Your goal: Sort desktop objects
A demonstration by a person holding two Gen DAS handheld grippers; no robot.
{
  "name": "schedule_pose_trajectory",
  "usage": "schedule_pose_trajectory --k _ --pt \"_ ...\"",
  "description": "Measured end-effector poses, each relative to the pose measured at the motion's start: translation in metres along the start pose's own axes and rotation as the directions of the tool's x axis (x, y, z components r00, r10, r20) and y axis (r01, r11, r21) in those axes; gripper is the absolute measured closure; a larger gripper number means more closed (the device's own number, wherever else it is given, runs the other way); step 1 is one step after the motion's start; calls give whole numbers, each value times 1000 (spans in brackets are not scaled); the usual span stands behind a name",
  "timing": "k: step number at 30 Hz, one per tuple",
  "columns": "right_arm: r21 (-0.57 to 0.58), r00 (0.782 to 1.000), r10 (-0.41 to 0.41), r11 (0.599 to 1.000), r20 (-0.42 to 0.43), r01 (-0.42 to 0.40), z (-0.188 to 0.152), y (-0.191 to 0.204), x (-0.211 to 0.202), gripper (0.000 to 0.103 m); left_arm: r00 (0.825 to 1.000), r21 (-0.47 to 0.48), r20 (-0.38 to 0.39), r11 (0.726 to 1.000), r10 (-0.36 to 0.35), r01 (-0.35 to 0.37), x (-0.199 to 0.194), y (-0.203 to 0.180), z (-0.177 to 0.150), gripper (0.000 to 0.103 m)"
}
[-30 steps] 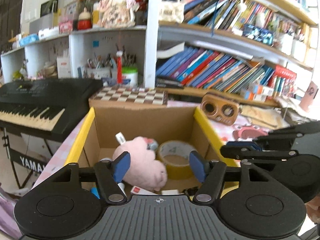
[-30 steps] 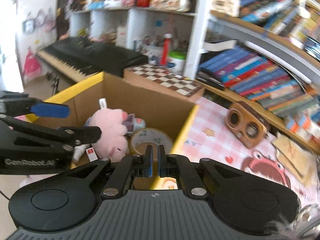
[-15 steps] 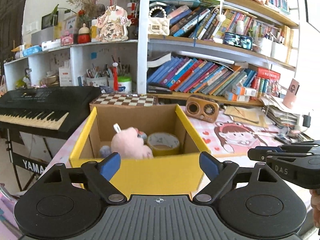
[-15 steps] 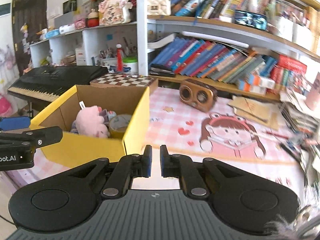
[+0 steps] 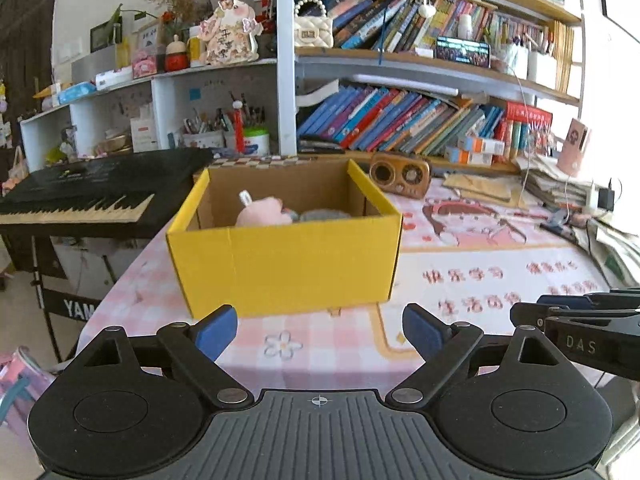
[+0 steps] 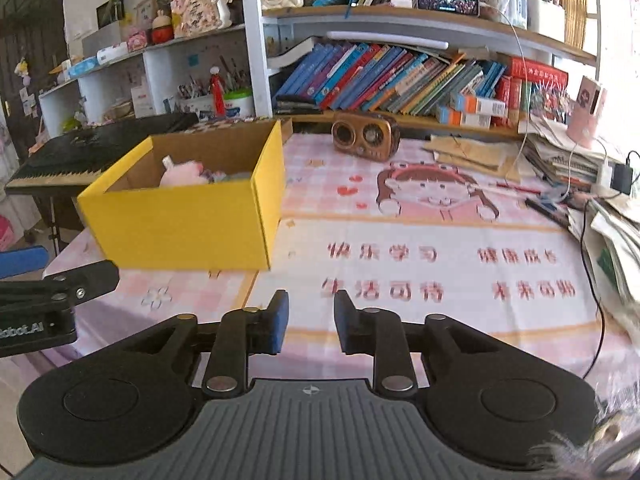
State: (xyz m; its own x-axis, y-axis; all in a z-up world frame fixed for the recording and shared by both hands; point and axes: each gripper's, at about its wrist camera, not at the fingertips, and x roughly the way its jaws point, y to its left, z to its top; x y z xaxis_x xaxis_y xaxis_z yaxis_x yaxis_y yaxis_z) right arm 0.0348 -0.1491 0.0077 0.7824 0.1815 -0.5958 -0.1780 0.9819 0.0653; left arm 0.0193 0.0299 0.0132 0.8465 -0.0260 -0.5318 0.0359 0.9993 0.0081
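Both tools have drawn back to the near table edge: the left gripper [image 5: 319, 330] spread wide and empty, the right gripper [image 6: 307, 322] now parted, empty. Farther off, the yellow box [image 5: 288, 256] holds the pink plush [image 5: 262, 212]; sorting looks finished.

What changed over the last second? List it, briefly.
Both grippers pulled back from over the box toward the table's near edge. The left gripper spread its jaws wider, with nothing between them. The right gripper went from shut to open, also holding nothing. The plush stayed in the box; the speaker stayed where it was.
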Motion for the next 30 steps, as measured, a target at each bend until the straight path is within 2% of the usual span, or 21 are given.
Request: schedule_pose_trajectory --k 10,12,14,23,26,27,30 --pt "16 1000 -18 1000 -1 18 -13 0 -13 60 999 -19 -43 1000 -3 2 -7 2 -15 11" --pt "16 1000 -21 1000 -3 21 -14 0 -14 51 999 -15 -49 1000 -7 6 -8 1 -16 11" --pt "11 1000 -24 1000 -4 24 -14 1 -14 48 999 -8 -54 1000 -5 4 -9 0 -17 11" --pt "-1 999 -38 999 -13 38 -15 4 -13 21 997 -2 -78 1000 -1 1 -8 -2 -19 5" --pt "-5 999 -45 999 -20 45 -15 4 -13 15 996 4 -89 1000 6 -5 -6 -4 -19 4" --pt "-7 999 -48 999 -23 48 -16 4 -13 9 996 7 -94 1000 11 -10 -5 -4 -19 3" --pt "-6 998 -59 998 -30 59 -16 3 -12 4 995 4 -101 1000 17 -16 -4 -4 -19 3"
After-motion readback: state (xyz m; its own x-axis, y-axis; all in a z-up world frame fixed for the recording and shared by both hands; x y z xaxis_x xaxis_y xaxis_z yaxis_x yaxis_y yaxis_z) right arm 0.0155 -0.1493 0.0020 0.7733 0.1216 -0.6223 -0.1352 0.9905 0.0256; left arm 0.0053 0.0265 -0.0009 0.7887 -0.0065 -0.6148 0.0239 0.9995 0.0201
